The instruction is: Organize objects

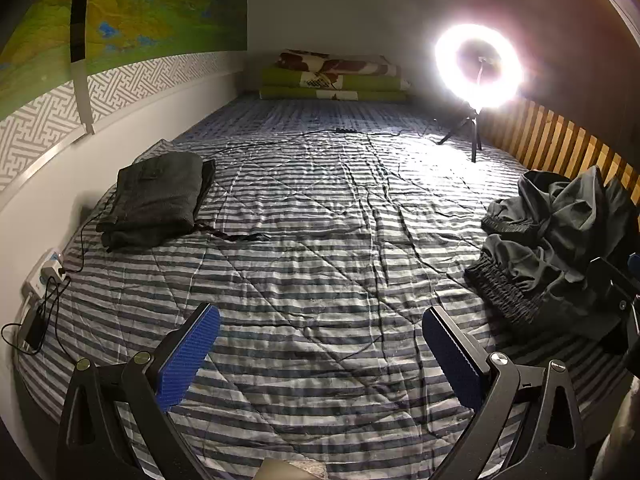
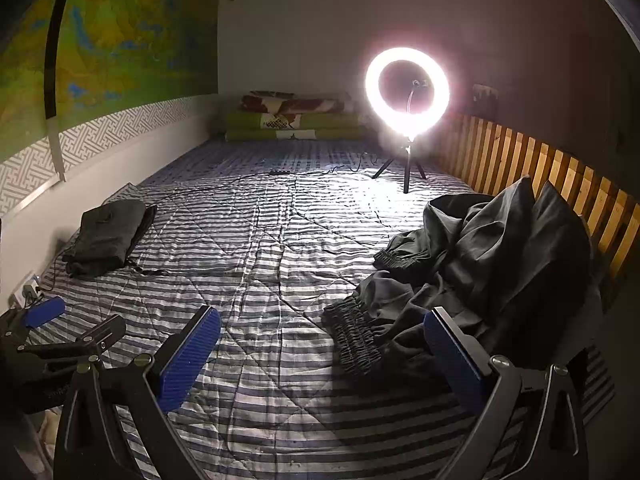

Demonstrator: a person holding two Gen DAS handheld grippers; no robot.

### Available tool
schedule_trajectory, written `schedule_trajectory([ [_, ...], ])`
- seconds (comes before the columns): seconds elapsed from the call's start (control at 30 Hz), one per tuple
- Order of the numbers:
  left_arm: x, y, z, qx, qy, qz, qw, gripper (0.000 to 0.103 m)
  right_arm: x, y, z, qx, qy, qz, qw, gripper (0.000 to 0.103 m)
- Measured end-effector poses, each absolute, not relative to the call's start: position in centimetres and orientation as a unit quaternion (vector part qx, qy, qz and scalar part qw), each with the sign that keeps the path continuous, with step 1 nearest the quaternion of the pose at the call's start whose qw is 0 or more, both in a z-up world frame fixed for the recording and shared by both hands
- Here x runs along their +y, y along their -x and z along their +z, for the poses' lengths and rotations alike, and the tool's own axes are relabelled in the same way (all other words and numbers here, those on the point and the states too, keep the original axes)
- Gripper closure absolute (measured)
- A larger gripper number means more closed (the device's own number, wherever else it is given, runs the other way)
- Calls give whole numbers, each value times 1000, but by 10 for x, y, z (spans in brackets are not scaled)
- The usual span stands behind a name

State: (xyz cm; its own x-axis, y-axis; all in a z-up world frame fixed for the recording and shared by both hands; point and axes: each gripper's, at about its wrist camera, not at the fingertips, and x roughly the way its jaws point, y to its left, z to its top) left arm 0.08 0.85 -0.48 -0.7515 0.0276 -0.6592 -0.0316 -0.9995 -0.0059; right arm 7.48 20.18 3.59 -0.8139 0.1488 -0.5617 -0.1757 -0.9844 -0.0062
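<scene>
A crumpled heap of dark clothing (image 2: 492, 264) lies on the right side of the bed, close against the wooden slat rail (image 2: 532, 160), with a ribbed elastic waistband (image 2: 354, 338) spilling toward the middle. Across the bed, near the left wall, a second dark garment (image 1: 154, 198) sits neatly folded. Both rest on a striped quilt (image 1: 320, 248) in grey, white and blue, creased all over.

The right gripper (image 2: 320, 354) hovers low over the quilt with its blue-padded jaws spread wide and nothing between them — the crumpled heap is just ahead of its right finger. The left gripper (image 1: 320, 354) is likewise wide open and empty, over bare quilt between the two garments.

Farther back, a lit ring light (image 2: 407, 92) stands on a small tripod, its cable trailing across the quilt. Folded green bedding (image 1: 334, 80) is stacked at the far wall (a floral piece on top). A power strip (image 1: 50, 268) lies at the left edge, under a large green map (image 1: 152, 4).
</scene>
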Motion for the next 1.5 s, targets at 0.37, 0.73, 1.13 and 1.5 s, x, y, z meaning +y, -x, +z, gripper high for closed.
schedule_trajectory([
  [0.37, 10, -2, -2, 4, 349, 937, 20, 0, 203, -73, 36, 26, 294, 951, 87, 3],
  [0.73, 10, -2, -2, 4, 349, 937, 20, 0, 204, -73, 37, 26, 294, 952, 88, 3],
  [1.13, 8, -3, 0, 9, 344, 939, 18, 0, 203, -74, 38, 28, 290, 952, 89, 3],
  [1.5, 9, -3, -1, 10, 343, 939, 17, 0, 202, -74, 37, 27, 290, 952, 88, 3],
])
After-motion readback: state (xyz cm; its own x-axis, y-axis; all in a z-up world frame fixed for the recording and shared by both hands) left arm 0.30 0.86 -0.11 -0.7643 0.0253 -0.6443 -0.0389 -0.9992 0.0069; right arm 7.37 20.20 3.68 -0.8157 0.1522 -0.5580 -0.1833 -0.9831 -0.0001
